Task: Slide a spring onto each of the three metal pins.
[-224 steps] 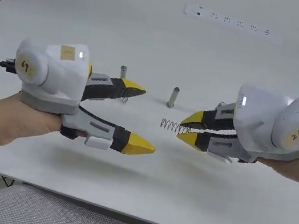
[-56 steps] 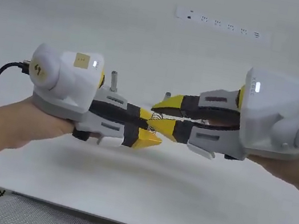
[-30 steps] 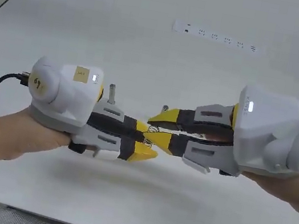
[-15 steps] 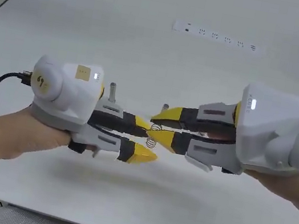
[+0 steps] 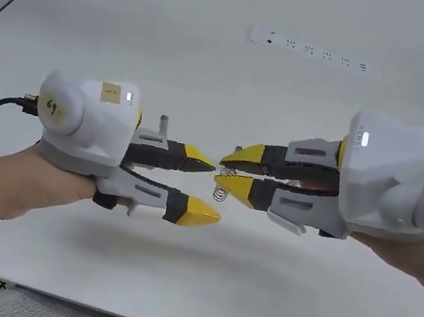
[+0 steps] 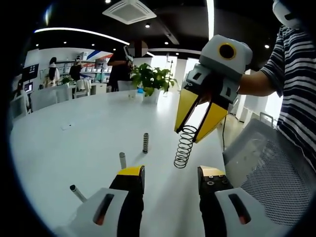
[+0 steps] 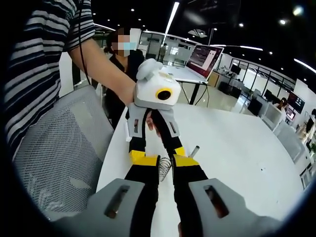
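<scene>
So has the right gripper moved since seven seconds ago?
Yes. Against the power strip, the right gripper has shifted left: its jaws now sit below the strip's left end, near the left gripper.

Even overhead light is flooding the matte white counter (image 5: 217, 36); a soft diffuse shadow is spreading under the left hand-held gripper (image 5: 213, 190). Long ceiling strip lights (image 7: 172, 15) are glaring; fisheye edges are bending.

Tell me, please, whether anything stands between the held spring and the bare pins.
Nothing visible does: in the left gripper view, bare table separates the spring in the right gripper from the nearest bare pin.
</scene>
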